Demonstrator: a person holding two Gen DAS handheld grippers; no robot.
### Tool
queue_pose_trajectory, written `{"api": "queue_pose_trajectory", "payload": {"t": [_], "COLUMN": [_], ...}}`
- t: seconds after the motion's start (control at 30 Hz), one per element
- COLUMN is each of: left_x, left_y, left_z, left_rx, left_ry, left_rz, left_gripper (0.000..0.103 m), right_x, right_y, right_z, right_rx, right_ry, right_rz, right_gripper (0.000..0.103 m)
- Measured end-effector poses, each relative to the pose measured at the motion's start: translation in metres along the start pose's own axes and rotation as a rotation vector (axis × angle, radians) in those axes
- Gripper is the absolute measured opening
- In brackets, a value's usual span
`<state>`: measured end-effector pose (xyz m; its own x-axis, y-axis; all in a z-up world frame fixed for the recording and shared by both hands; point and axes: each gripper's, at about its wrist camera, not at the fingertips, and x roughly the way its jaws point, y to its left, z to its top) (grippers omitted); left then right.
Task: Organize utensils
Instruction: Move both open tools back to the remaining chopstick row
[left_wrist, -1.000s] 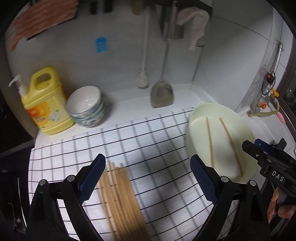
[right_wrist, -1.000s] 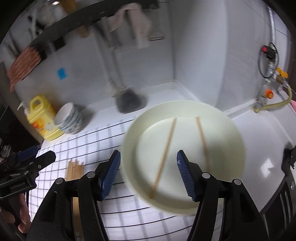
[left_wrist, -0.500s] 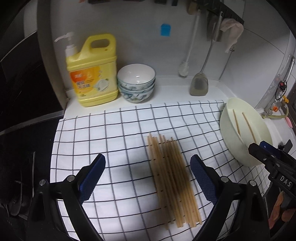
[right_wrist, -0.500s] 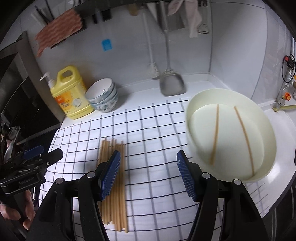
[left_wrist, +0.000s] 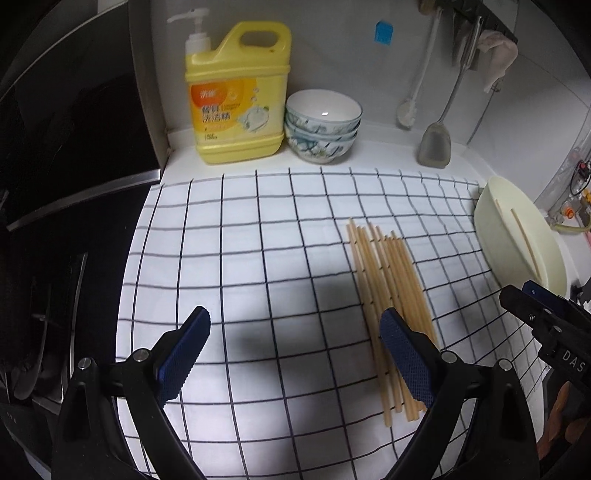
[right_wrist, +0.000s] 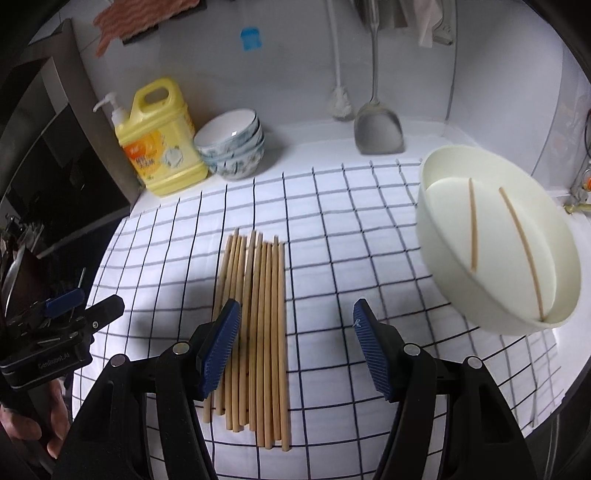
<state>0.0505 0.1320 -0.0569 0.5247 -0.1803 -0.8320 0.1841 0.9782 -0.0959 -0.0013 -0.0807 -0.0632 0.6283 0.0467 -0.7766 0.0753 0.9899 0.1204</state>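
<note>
Several wooden chopsticks (left_wrist: 388, 288) lie side by side on a white checked cloth (left_wrist: 258, 258); they also show in the right wrist view (right_wrist: 258, 295). A cream basin (right_wrist: 498, 236) at the right holds two more chopsticks (right_wrist: 472, 225); the left wrist view shows the basin (left_wrist: 517, 240) too. My left gripper (left_wrist: 295, 354) is open and empty above the cloth, its right finger over the near ends of the chopsticks. My right gripper (right_wrist: 293, 350) is open and empty, its left finger over the bundle.
A yellow detergent bottle (left_wrist: 236, 96) and stacked bowls (left_wrist: 321, 125) stand at the back wall. A brush (left_wrist: 406, 114) and a spatula (left_wrist: 436, 144) hang there. A dark stove area (left_wrist: 55, 184) lies left. Each gripper shows in the other's view: the right (left_wrist: 546, 328), the left (right_wrist: 55, 332).
Both grippers have swung left, away from the basin and over the cloth. The chopstick bundle now lies under the right gripper. Both stay open.
</note>
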Motion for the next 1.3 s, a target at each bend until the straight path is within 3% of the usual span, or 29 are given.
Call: {"api": "queue_pose_trajectory", "payload": {"t": [0.4,1.03,1.3], "left_x": [0.028,0.049,0.048], "left_y": [-0.003,-0.012,-0.014], "left_z": [-0.023,-0.032,-0.037], "left_rx": [-0.036,-0.049,-0.050], "left_ry": [0.056,0.064,0.071], "left_rz": [0.039,0.065,0.059], "left_gripper": [0.092,0.092,0.092], "right_x": [0.044,0.077,0.083], "right_y": [-0.007,-0.017,-0.013], "right_z": [-0.020,-0.033,-0.042], "right_rx": [-0.040,-0.054,-0.089], "right_ry": [0.100,0.143,0.142], "right_rz": [0.031,0.037,0.001], "right_gripper": [0.061,0.061,0.061]}}
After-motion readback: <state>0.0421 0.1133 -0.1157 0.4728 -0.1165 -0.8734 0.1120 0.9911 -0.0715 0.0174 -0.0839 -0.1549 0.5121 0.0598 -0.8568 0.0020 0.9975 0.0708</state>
